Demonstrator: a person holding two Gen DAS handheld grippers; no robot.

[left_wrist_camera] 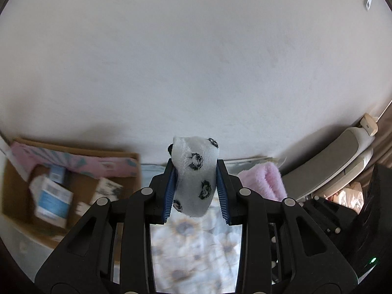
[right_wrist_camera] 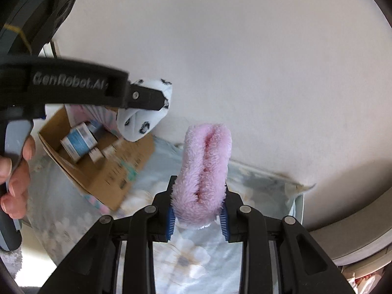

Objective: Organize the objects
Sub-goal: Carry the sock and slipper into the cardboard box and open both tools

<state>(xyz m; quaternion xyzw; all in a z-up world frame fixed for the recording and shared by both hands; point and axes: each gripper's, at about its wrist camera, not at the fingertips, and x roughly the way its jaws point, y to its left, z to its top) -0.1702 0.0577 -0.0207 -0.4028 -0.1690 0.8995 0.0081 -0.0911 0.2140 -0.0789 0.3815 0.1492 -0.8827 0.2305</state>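
Both carry: left hand-held gripper (left_wrist_camera: 196, 186) pinches a white panda-print fuzzy sock (left_wrist_camera: 194, 178), right hand-held gripper (right_wrist_camera: 198, 213) clamps a pink fluffy sock (right_wrist_camera: 205, 169); next, probably lowering each into the open brown cardboard box (right_wrist_camera: 110, 171).

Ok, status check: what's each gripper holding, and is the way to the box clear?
Left gripper shut on panda-print sock. Right gripper shut on pink fuzzy sock. Cardboard box ahead-left, small cartons already inside. Nothing seen blocking it.

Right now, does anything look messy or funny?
The cardboard box sits tilted on the flowered cloth, small boxes jumbled inside. Both tongs just hold fuzzy socks: white spotted, pink.
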